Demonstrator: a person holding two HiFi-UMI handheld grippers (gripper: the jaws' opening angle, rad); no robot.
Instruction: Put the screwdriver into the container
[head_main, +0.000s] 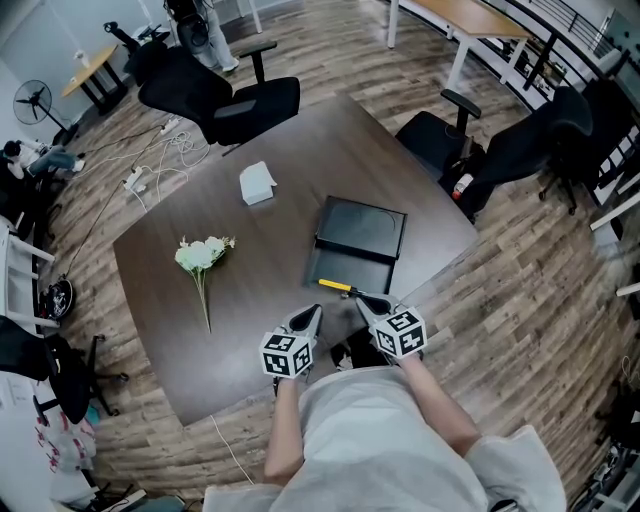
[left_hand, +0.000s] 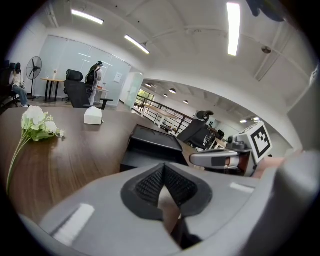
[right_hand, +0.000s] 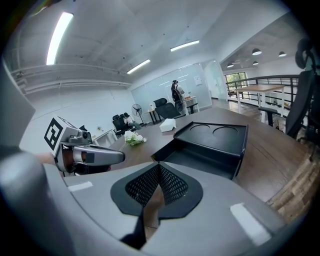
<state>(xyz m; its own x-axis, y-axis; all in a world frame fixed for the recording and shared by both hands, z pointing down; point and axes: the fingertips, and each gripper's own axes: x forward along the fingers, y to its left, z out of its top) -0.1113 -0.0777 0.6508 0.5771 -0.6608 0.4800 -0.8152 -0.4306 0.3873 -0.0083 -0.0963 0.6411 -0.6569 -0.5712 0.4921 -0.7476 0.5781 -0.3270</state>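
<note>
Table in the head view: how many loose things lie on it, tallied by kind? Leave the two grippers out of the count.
Container: 1
Screwdriver: 1
Bunch of flowers: 1
White box: 1
Total: 4

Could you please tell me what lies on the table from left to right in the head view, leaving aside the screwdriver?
flowers → white box → container
</note>
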